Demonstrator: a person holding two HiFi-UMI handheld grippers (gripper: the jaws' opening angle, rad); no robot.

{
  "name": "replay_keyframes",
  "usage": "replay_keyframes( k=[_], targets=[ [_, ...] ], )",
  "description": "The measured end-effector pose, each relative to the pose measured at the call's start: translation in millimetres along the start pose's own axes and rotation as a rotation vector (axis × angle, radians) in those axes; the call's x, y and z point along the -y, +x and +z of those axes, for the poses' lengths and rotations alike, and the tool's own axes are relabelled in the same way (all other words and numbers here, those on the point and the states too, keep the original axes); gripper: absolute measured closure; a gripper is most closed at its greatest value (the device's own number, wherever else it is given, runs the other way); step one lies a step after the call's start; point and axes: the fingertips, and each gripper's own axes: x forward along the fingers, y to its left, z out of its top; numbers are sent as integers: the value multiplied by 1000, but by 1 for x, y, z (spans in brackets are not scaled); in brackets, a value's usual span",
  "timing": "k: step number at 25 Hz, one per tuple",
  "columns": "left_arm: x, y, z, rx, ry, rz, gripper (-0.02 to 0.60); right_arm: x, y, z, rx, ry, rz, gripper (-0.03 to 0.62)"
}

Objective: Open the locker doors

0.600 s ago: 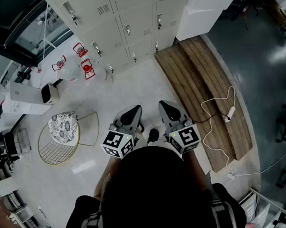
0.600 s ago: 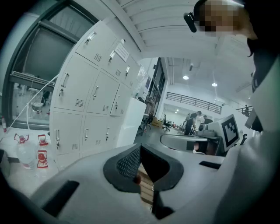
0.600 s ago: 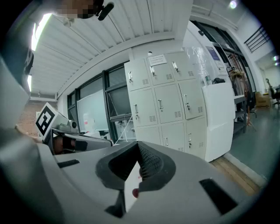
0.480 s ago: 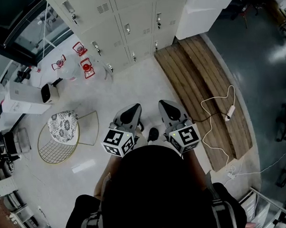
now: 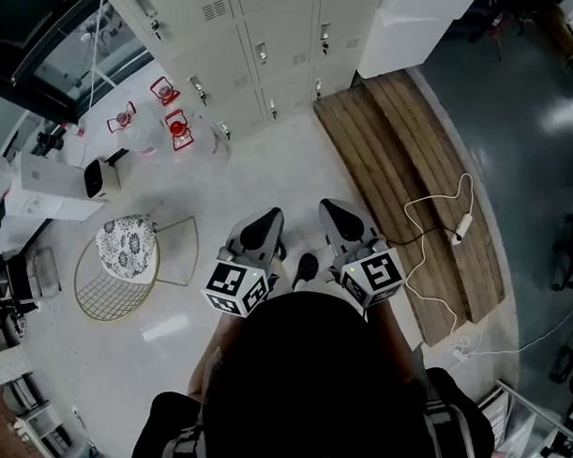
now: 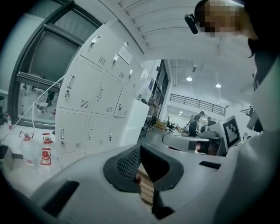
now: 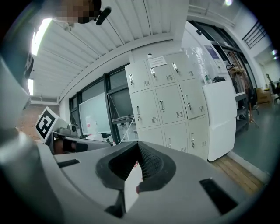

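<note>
The bank of lockers (image 5: 225, 36) stands against the far wall, at the top of the head view, and every door I can see on it is flat shut; both gripper views show the same closed fronts, upper, middle and lower rows alike. So, as I judge it, nothing of the task is done yet: no door is ajar and none has been touched.

To the right of the lockers a low wooden platform (image 5: 408, 172) runs along the floor, with a white cable and power strip (image 5: 461, 228) lying across it. To the left a wire-frame stool (image 5: 126, 266) with a patterned cushion sits on the pale floor.

The person stands well back from the lockers, with bare floor between. The left gripper (image 5: 266, 224) and the right gripper (image 5: 337, 216) are held side by side at waist height, pointing roughly towards the lockers. On both, the jaws are closed together with nothing between them.

The small door handles (image 7: 161, 105) are well out of reach. Left to do, I reckon: walk up, part the jaws, take a handle and pull, door by door.
</note>
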Motion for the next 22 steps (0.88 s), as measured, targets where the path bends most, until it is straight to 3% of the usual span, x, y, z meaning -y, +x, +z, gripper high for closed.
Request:
replay_keyframes(
  k=[11, 22],
  targets=[
    [-47, 19, 16, 17, -75, -30, 563, 5, 49, -1, -31, -17, -1, 589],
    [-144, 57, 80, 52, -78, -43, 563, 16, 161, 42, -49, -52, 5, 589]
  ],
)
